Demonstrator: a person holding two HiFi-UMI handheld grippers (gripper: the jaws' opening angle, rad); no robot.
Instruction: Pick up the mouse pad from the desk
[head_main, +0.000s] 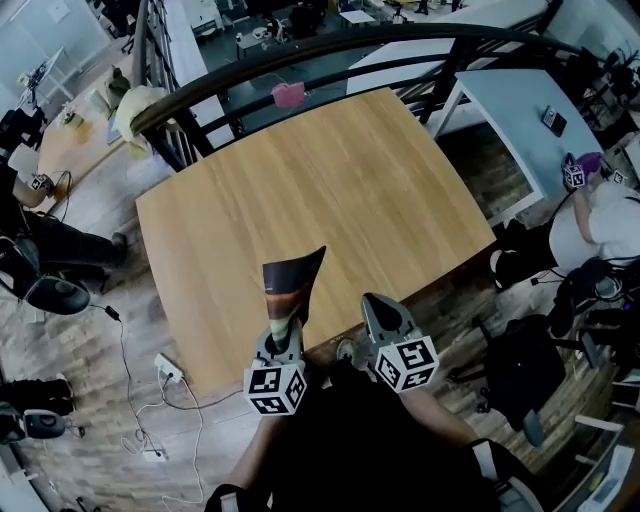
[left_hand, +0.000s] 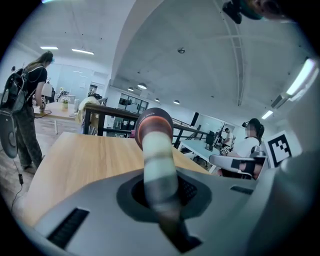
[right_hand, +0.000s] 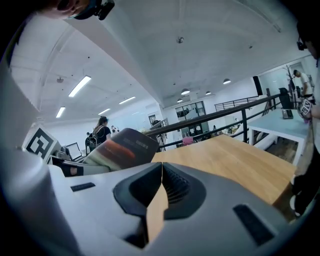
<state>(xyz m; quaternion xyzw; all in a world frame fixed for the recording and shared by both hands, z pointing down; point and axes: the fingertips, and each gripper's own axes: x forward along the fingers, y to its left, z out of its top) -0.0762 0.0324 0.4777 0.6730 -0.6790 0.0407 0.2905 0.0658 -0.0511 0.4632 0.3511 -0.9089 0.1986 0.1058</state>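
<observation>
Pick-up looks done, or nearly.
- Pinched in left gripper (head_main: 283, 338): mouse pad (head_main: 291, 283), held by its lower end, jaws clenched on it.
- Pad sticks up and forward from those jaws, curled along its length, apart from the desk (head_main: 330, 180) below and ahead.
- Just beside, to the right of that gripper: right gripper (head_main: 384, 312), jaws pressed together on nothing, no contact with the pad.
- Left to do, as a judgement: at most carrying the pad off, or steadying its loose upper end.
</observation>
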